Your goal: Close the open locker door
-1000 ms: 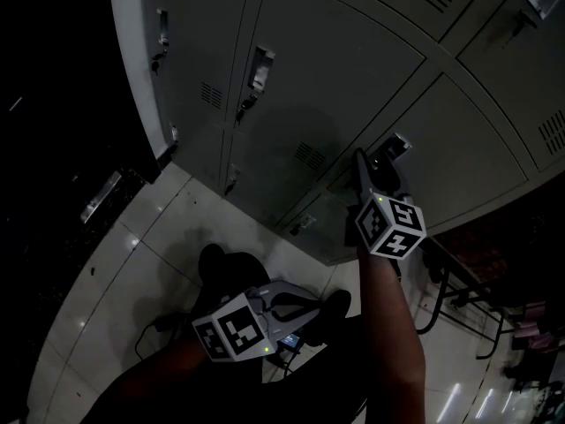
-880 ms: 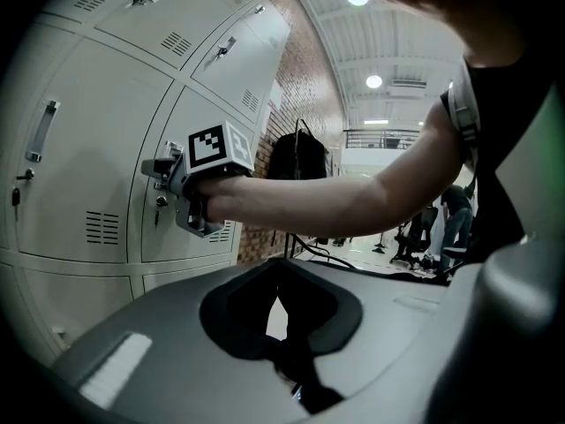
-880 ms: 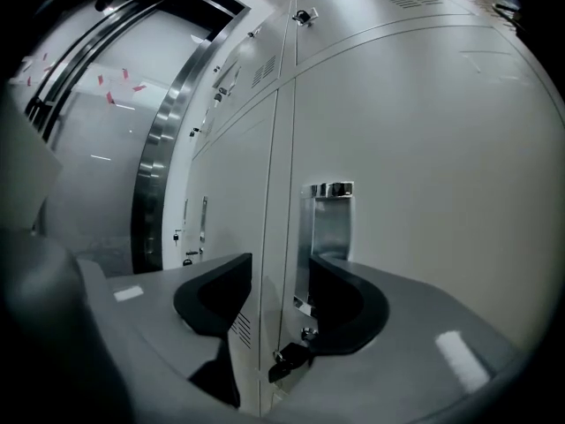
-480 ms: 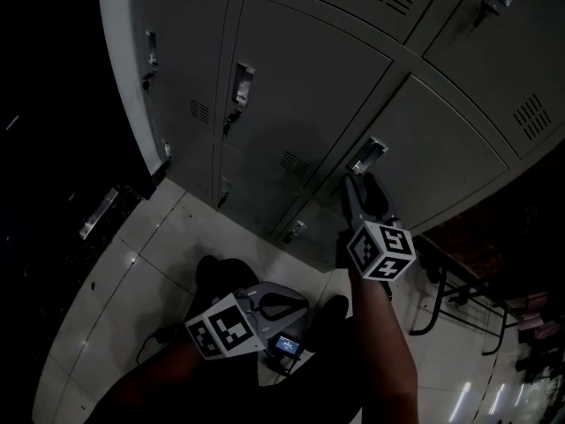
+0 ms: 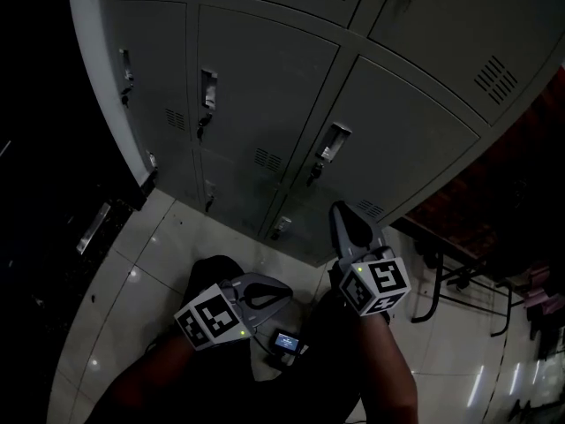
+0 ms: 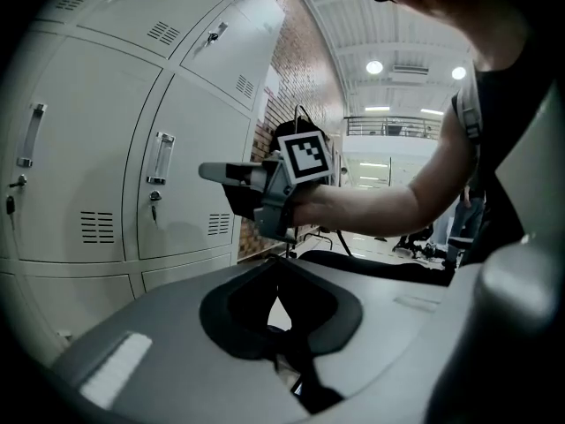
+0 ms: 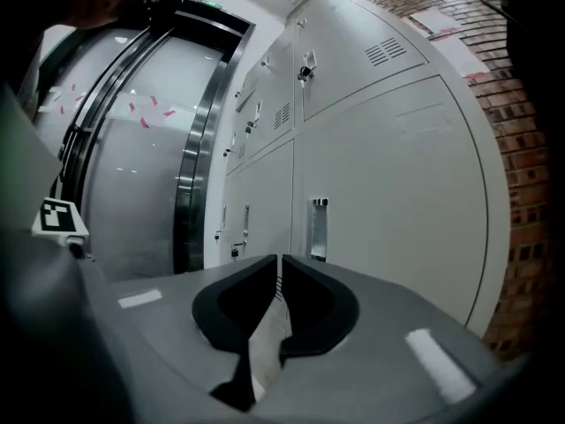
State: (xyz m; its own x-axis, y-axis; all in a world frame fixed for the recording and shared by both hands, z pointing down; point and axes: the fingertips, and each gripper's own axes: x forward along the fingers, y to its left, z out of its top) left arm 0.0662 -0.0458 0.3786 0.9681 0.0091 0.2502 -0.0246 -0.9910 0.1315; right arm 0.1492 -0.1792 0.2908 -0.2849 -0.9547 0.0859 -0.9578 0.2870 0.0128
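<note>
Pulled back since a second ago, the right claw [image 5: 342, 212] no longer sits up by the handle [image 5: 330, 142] of the locker door [image 5: 393, 135]; it hangs lower and clear of the grey steel, pointing up toward the door from below. That locker door lies flush with its neighbours in the bank, with no gap showing along its edges in the head view. Seen along the right claw [image 7: 279, 263], the door [image 7: 388, 210] stands ahead and slightly right, its recessed handle [image 7: 318, 228] just above and to the right of the jaw tips, apart from them. Those jaws are closing, down to a narrow slit with nothing between them. Lower left in the head view, the left claw [image 5: 281, 291] is held close to the person's body over the pale floor tiles [image 5: 168, 237], well away from the lockers. Its own view shows the left claw [image 6: 281, 272] with tips together and empty, and the right claw [image 6: 216, 171] side-on beyond it, hanging just short of the door [image 6: 190, 104].
</note>
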